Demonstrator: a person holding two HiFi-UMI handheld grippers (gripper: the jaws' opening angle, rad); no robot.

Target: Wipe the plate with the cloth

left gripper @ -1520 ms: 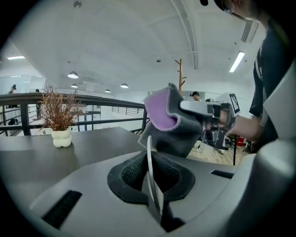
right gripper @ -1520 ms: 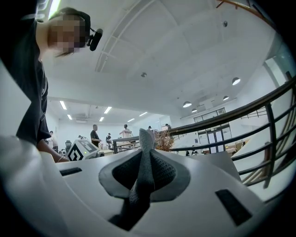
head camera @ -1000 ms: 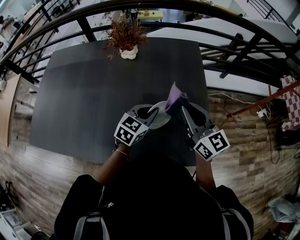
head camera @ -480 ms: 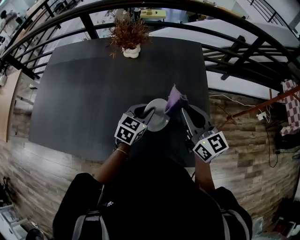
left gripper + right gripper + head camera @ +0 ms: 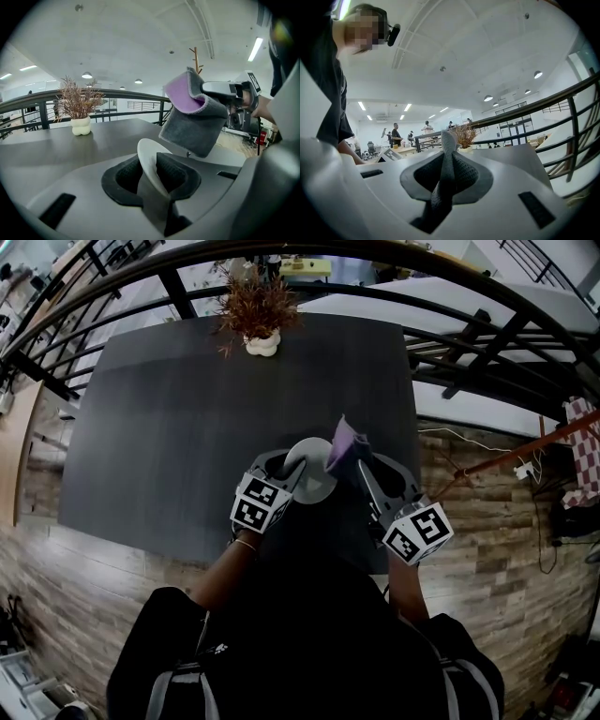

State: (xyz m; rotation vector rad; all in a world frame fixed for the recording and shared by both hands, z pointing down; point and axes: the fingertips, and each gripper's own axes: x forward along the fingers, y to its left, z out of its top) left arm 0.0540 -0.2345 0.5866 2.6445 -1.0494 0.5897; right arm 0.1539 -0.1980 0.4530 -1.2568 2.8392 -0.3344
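Jaws of left gripper, tilted down, have just been opening round plate; right gripper, level, clamps cloth

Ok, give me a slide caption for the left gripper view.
The left gripper, fingers just opening, white plate between them; the right gripper holds the cloth close by.

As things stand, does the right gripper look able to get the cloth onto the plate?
Probably yes: the cloth, clamped in the right gripper, hangs right beside the plate, nothing between. The left gripper's jaws have just been opening, the plate's rim between them.
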